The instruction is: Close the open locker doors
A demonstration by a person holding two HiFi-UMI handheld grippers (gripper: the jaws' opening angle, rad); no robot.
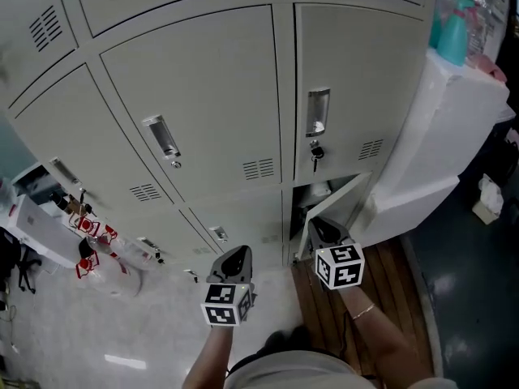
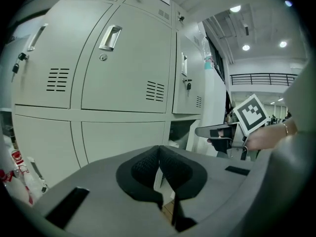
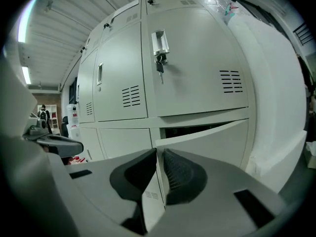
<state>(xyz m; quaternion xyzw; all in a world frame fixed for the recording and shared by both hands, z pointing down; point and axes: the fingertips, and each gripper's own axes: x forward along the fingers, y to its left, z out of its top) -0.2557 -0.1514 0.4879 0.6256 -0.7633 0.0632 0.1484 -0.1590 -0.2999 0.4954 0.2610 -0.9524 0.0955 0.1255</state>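
Grey lockers (image 1: pixel 195 96) looked mostly closed; 1 locker door (image 3: pixel 207 142), lowest on the right, plainly stood ajar. The right gripper (image 3: pixel 159 157) pinched its free edge, the left gripper (image 2: pixel 159 154) was closed and empty. Swinging the door home remained.

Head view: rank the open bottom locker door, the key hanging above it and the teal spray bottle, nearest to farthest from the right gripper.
1. open locker door, bottom right, its edge held in the right gripper.
2. key, directly above that door.
3. teal spray bottle, far top right.
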